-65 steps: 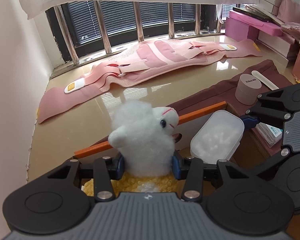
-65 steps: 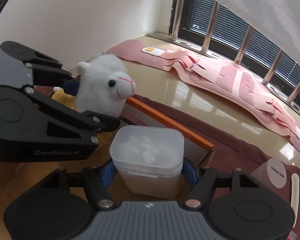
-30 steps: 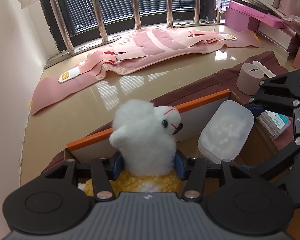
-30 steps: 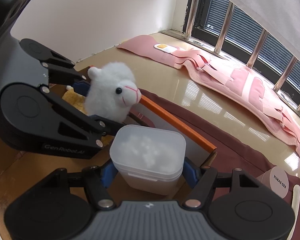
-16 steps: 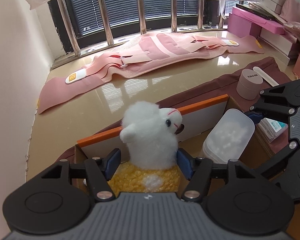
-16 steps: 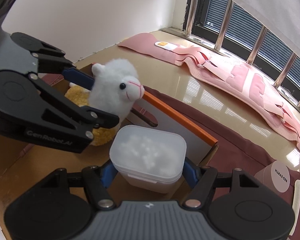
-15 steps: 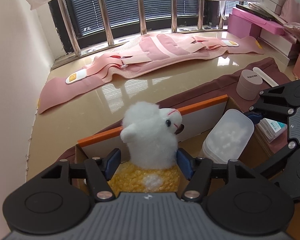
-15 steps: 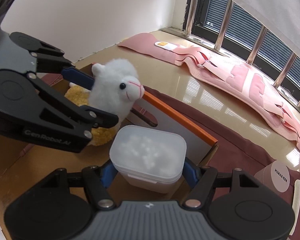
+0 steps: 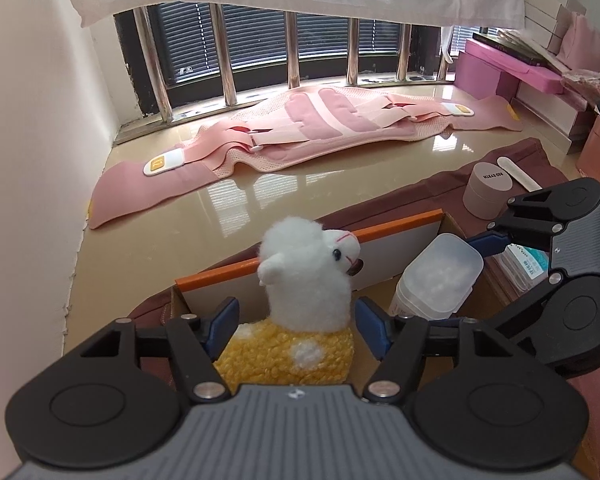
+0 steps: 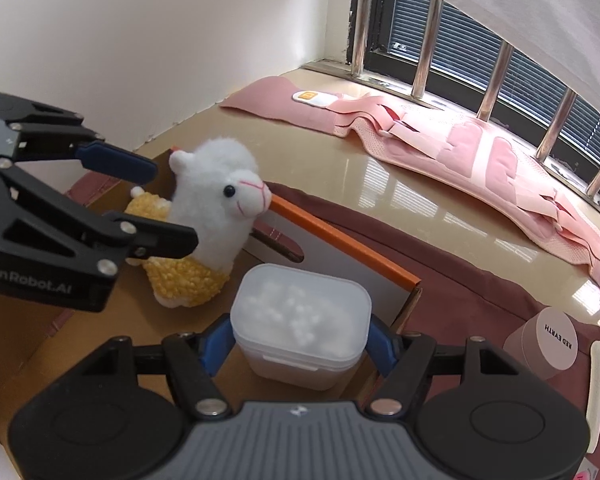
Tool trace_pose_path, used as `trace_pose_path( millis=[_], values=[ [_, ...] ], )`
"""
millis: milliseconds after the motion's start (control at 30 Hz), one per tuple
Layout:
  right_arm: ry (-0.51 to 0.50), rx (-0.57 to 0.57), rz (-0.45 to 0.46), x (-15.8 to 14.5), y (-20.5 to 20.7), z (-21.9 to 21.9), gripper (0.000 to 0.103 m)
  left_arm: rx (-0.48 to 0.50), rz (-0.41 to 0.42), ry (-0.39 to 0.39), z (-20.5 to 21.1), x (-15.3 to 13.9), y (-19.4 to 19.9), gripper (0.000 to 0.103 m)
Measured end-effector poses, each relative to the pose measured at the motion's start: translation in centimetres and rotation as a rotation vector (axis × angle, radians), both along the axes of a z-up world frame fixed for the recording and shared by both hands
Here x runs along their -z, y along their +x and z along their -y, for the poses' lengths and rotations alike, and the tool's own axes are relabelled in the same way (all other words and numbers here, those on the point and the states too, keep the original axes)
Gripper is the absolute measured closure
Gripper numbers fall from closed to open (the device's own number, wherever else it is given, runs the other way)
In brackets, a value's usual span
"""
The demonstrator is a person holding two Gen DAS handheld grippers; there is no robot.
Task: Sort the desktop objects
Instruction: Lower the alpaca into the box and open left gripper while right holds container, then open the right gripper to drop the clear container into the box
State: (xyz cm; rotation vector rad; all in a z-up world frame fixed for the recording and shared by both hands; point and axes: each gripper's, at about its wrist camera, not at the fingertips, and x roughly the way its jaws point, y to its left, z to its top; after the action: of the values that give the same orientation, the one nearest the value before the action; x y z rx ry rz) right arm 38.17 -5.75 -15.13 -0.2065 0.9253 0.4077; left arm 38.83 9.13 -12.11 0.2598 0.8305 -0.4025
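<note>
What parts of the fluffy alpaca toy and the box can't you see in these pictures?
- Alpaca toy: in the left wrist view its legs and feet are hidden by the left hand-held gripper.
- Cardboard box: its near walls are hidden behind both hand-held grippers' bodies.
- Plastic tub: the frosted lid blurs its white contents.
- Pink jar: its far side is not shown.

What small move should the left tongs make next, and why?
Probably lift the left tongs up and away. Their jaws have just been opening and now stand clear of the alpaca, which already sits in the box.
</note>
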Motion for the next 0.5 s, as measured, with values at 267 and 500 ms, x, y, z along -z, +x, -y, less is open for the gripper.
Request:
trace_pose_path(
  millis=[267, 500],
  values=[
    [0.007, 0.011, 0.049, -1.8, -0.7, -0.1, 0.023, -0.010, 0.003, -0.016, -0.5, -1.0, -0.7, 0.034],
    [0.021, 0.038, 0.071, -3.8, -2.1, 0.2, 0.016, -0.017, 0.013, -0.027, -1.0, -2.7, -2.1, 0.029]
  ],
)
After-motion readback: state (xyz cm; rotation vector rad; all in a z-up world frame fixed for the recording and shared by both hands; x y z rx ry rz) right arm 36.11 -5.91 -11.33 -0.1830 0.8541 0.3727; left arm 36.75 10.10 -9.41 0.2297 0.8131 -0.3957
